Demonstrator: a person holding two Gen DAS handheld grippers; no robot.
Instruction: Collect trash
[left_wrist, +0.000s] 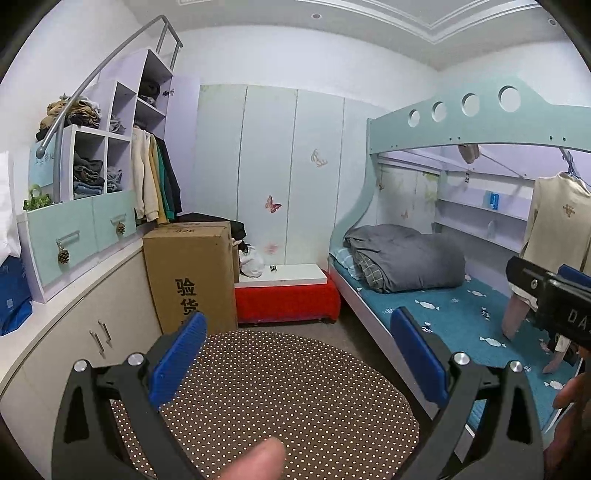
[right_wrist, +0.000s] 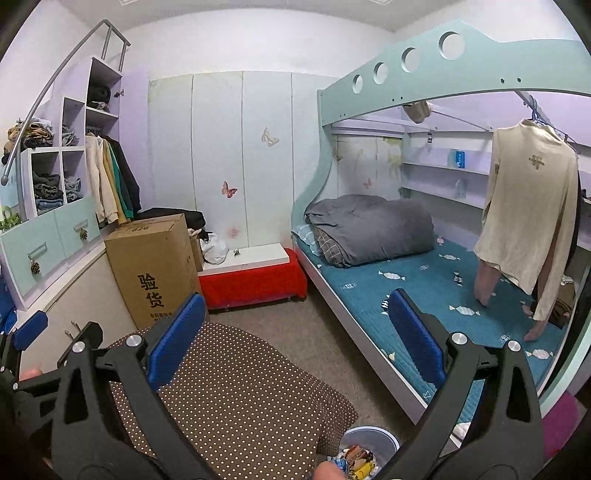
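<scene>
My left gripper (left_wrist: 295, 354) is open and empty, held above a brown polka-dot cushion (left_wrist: 280, 398). My right gripper (right_wrist: 295, 339) is open and empty, above the same cushion (right_wrist: 236, 391). A light blue trash bin (right_wrist: 369, 448) holding colourful wrappers stands on the floor at the bottom of the right wrist view, beside the cushion. A small dark scrap (left_wrist: 273, 268) lies on the white top of the red bench (left_wrist: 288, 299); it also shows in the right wrist view (right_wrist: 236, 253). The right gripper's body (left_wrist: 554, 302) shows at the right edge of the left wrist view.
A tall cardboard box (left_wrist: 188, 273) stands left of the red bench, with a white bag (left_wrist: 251, 262) behind it. A bunk bed (right_wrist: 424, 288) with a teal mattress and a folded grey duvet (right_wrist: 369, 229) fills the right. Cabinets (left_wrist: 85, 332) and shelves line the left. A cream shirt (right_wrist: 528, 206) hangs over the bed.
</scene>
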